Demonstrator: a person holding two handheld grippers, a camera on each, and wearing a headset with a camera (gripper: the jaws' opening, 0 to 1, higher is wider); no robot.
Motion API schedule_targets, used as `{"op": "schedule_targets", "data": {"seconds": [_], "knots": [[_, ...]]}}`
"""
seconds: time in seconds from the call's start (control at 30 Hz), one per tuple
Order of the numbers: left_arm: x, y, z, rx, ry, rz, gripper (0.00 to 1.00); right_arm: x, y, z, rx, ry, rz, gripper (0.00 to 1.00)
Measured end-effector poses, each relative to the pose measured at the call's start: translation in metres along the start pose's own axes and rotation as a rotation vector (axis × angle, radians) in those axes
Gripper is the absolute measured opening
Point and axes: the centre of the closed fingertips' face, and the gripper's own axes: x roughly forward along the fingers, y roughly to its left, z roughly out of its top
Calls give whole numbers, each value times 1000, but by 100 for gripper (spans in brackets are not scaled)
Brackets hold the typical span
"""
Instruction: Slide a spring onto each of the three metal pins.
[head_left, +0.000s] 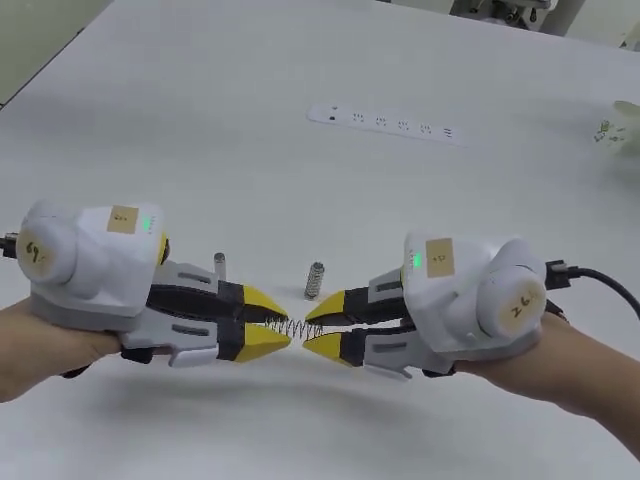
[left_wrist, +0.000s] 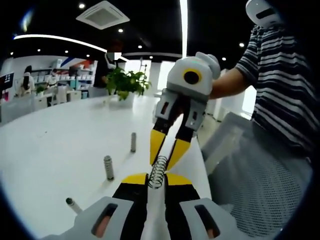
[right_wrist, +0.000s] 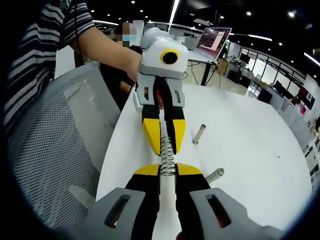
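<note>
Low centre, my left gripper (head_left: 286, 331) and right gripper (head_left: 308, 328) clench jaws on the spring (head_left: 297, 327); I judge it light, squashy, best pinched at an end.

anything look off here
The spring appears pinched at both ends, between the left gripper and the right gripper, hanging in the air instead of sitting over a pin. One bare pin stands behind them. Nothing looks damaged.

Held spring (head_left: 296, 327), bright bare metal wire; bare pin (head_left: 219, 264), dull grey metal; left gripper (head_left: 287, 332) and right gripper (head_left: 306, 330), glossy white plastic, yellow tips; table (head_left: 300, 180), smooth matt white.
</note>
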Motion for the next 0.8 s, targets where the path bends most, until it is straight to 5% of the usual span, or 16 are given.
{"op": "schedule_targets", "data": {"seconds": [0.8], "knots": [[4, -2, -1, 9, 23, -28, 2, -2, 1, -10, 55, 6, -3, 8]]}}
